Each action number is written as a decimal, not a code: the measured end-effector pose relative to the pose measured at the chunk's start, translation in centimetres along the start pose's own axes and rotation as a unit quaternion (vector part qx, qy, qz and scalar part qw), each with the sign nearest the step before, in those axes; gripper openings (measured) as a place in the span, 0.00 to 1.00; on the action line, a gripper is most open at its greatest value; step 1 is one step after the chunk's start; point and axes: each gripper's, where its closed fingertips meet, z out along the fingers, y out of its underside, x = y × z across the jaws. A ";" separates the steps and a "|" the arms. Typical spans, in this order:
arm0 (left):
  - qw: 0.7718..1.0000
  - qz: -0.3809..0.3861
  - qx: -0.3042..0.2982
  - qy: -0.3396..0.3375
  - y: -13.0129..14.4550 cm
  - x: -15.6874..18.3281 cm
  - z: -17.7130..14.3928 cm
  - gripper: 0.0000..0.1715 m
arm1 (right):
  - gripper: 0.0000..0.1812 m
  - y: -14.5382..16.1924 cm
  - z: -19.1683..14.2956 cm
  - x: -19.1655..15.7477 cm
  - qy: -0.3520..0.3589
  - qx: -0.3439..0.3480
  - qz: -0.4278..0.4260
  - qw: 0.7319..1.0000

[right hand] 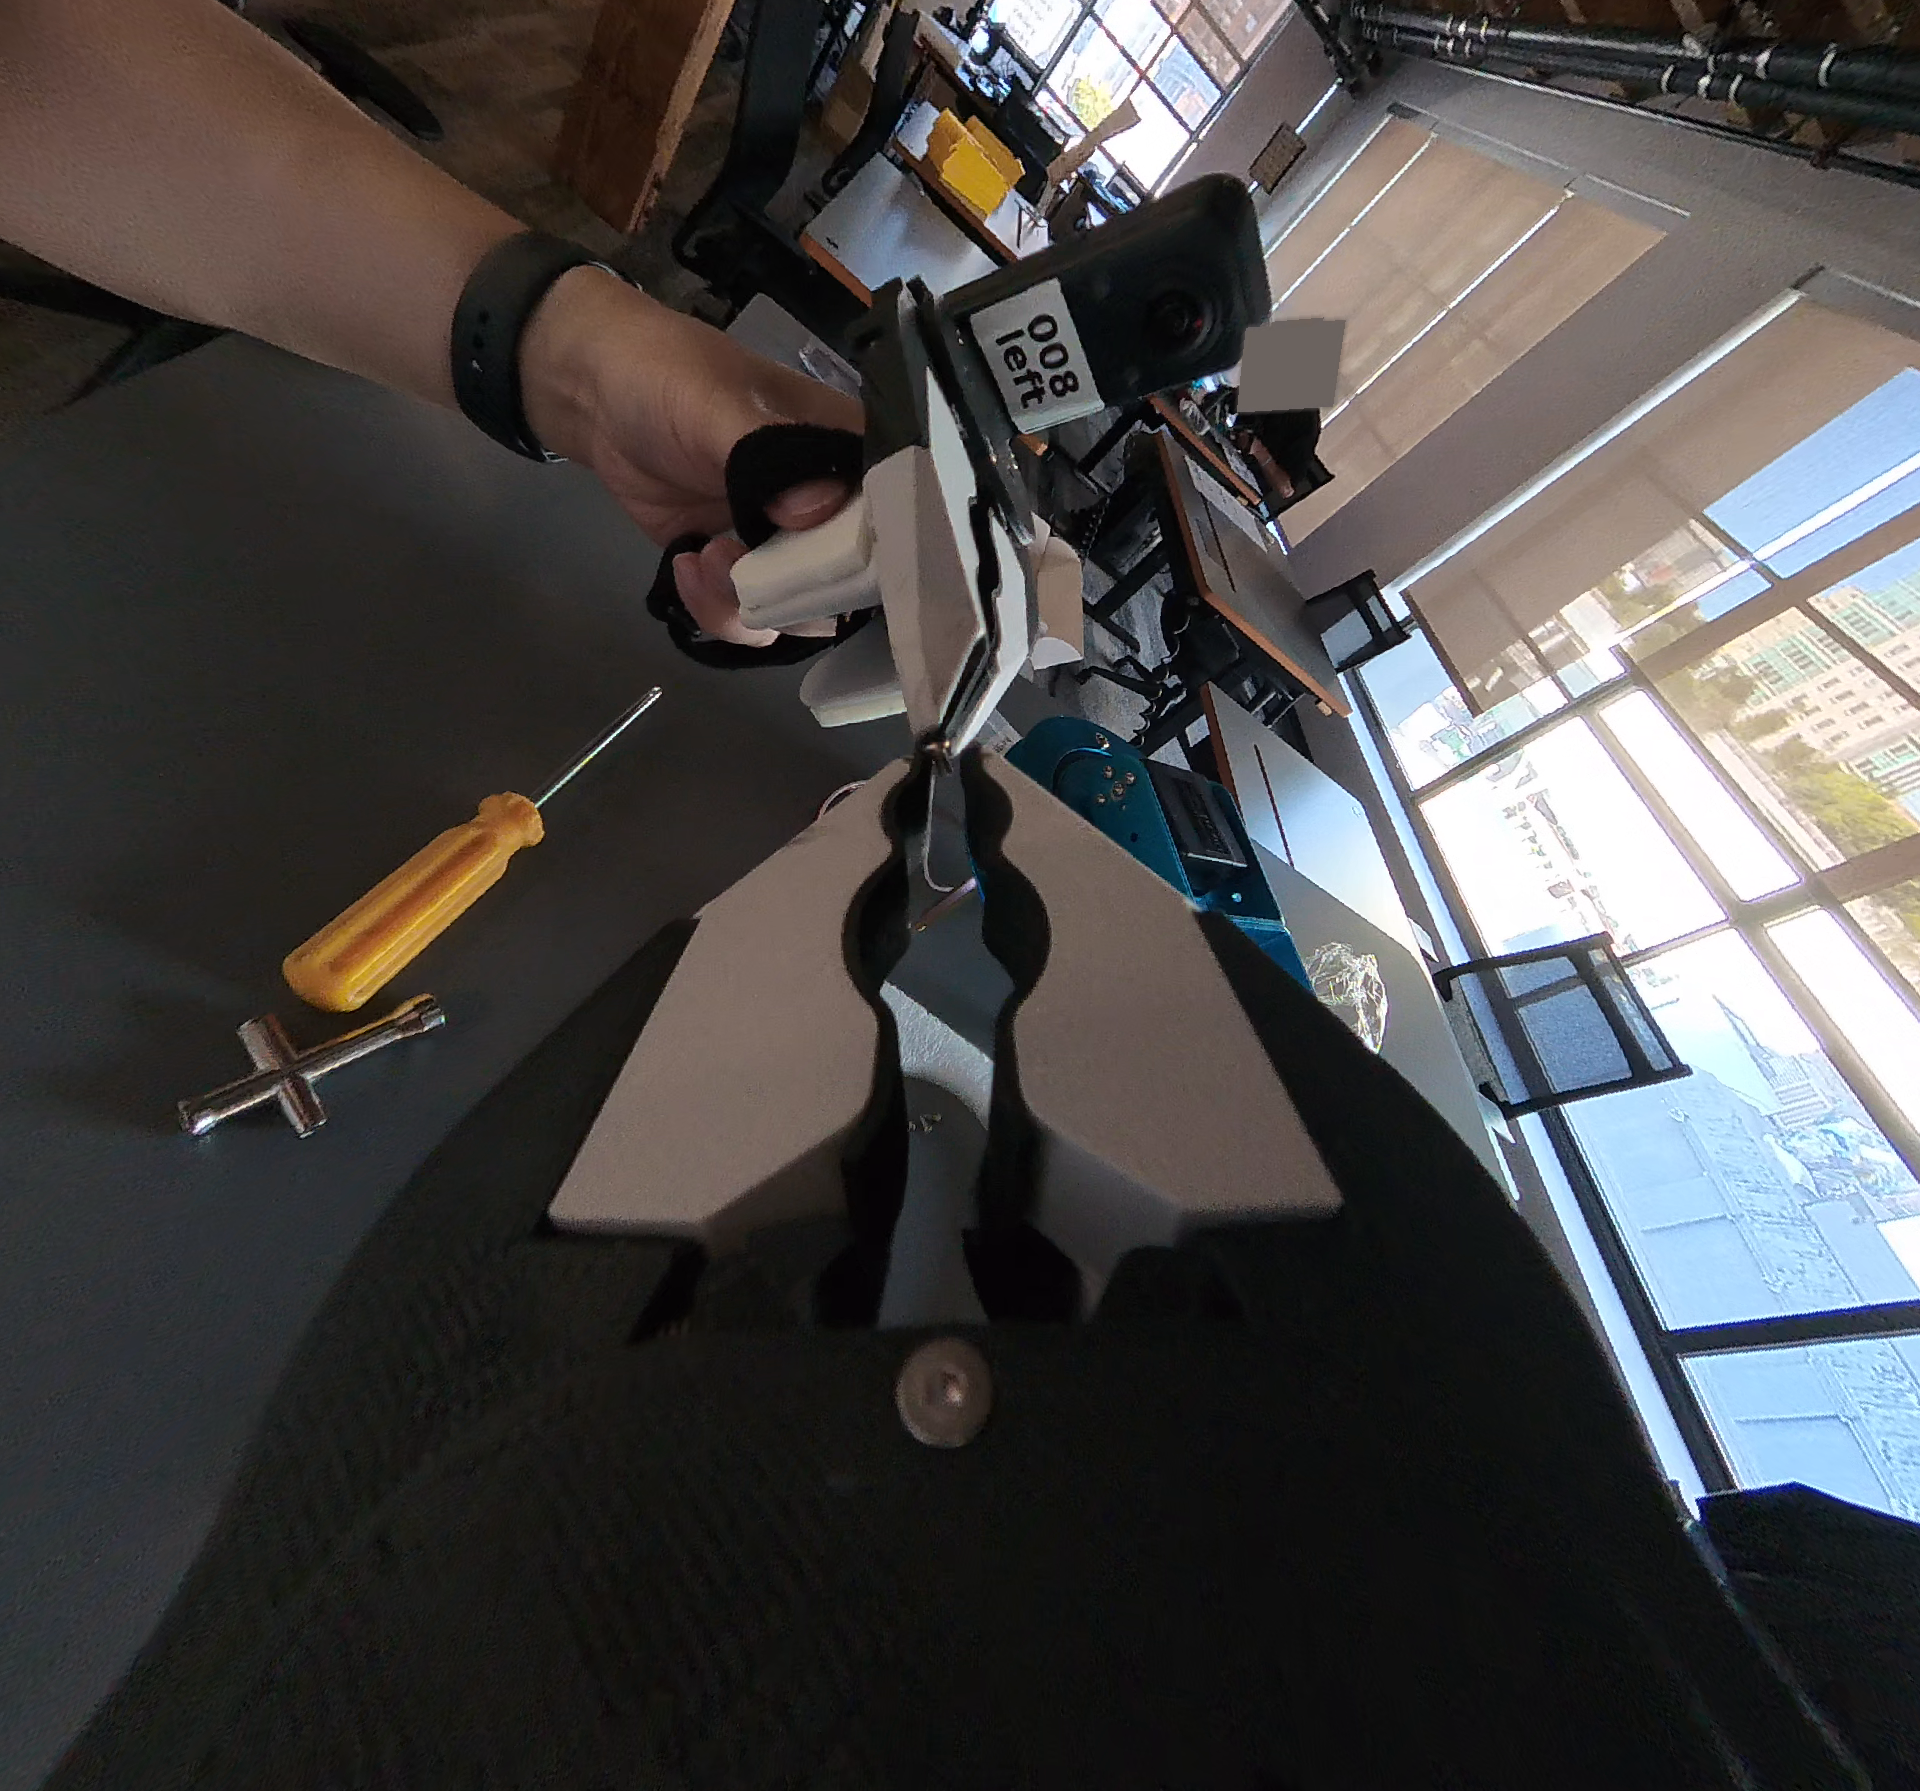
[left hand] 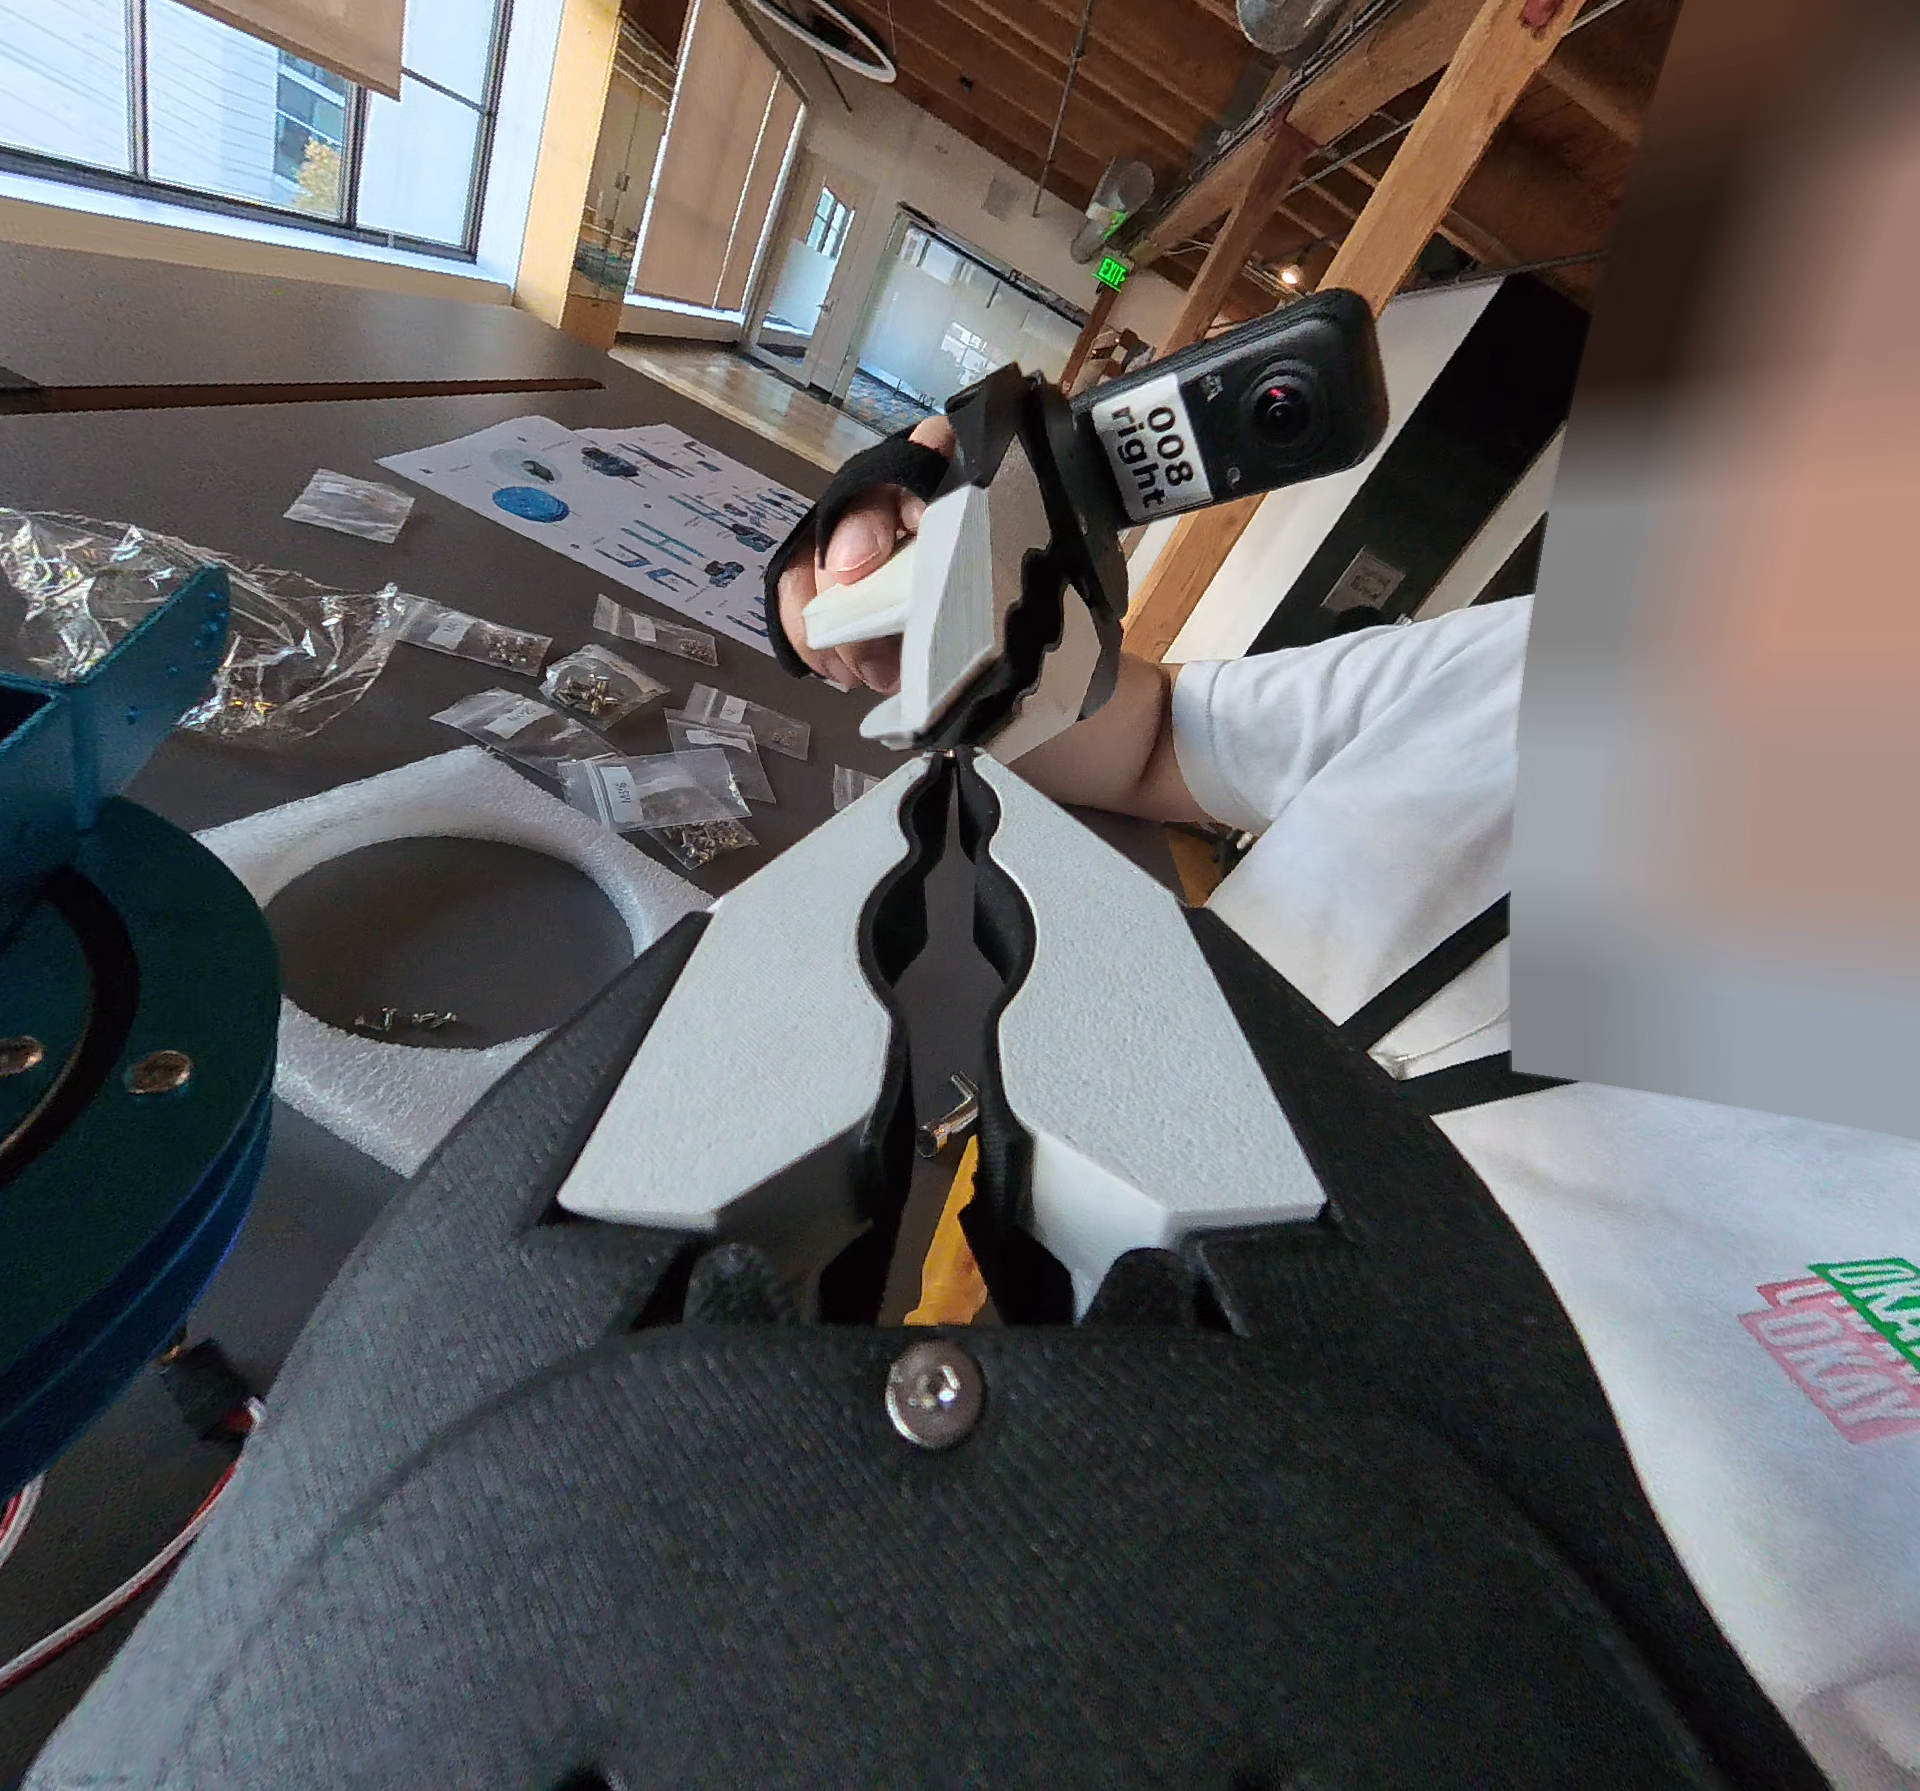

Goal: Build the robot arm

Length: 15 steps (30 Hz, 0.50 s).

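My left gripper and my right gripper are both shut and meet tip to tip above a dark table. A tiny metal screw is pinched where the tips touch; it also shows in the left wrist view. Which gripper carries its weight I cannot tell. The right gripper shows in the left wrist view, held by a strapped hand. The left gripper shows in the right wrist view, held by a hand with a black wristband.
A yellow screwdriver and a silver cross wrench lie on the table. A blue metal round assembly, a white foam ring, several small bags of screws, crumpled clear wrap and a printed sheet lie nearby. Only a small space, under 4 cm, lies between the two pairs of fingers. About 12 cm separates my right fingertips from the yellow screwdriver.
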 end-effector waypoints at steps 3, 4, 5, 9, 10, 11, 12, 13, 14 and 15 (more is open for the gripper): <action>1.000 0.016 -0.001 -0.009 0.0 -0.1 -0.1 0.00 | 0.05 0.1 0.1 0.3 0.009 -0.001 0.004 1.000; 1.000 0.024 -0.003 -0.015 0.0 -0.1 -0.1 0.00 | 0.06 0.1 0.1 0.4 0.012 0.000 0.006 1.000; 0.999 0.032 -0.004 -0.021 -0.1 -0.2 -0.1 0.00 | 0.08 0.2 0.0 0.6 0.014 -0.001 0.007 1.000; 0.992 0.082 -0.023 -0.089 0.2 -1.5 -1.2 0.00 | 0.09 1.7 -0.6 0.7 -0.008 -0.028 0.074 0.997; 0.988 0.099 -0.034 -0.118 0.5 -2.1 -1.7 0.00 | 0.09 3.0 -0.5 0.3 -0.031 -0.057 0.131 0.989; 0.983 0.113 -0.039 -0.142 0.6 -2.5 -2.3 0.00 | 0.11 4.7 -0.3 -0.7 -0.069 -0.097 0.197 0.973; 0.979 0.121 -0.036 -0.158 0.5 -2.7 -2.8 0.00 | 0.16 6.5 -0.1 -2.1 -0.105 -0.141 0.257 0.950; 0.978 0.123 -0.029 -0.168 0.4 -2.7 -3.3 0.00 | 0.17 8.2 0.1 -3.4 -0.131 -0.186 0.302 0.926; 0.977 0.121 -0.021 -0.176 0.2 -2.7 -3.7 0.00 | 0.17 9.7 0.3 -4.5 -0.149 -0.222 0.324 0.907; 0.976 0.118 -0.014 -0.181 0.1 -2.7 -4.0 0.00 | 0.17 10.7 0.6 -5.3 -0.161 -0.245 0.331 0.897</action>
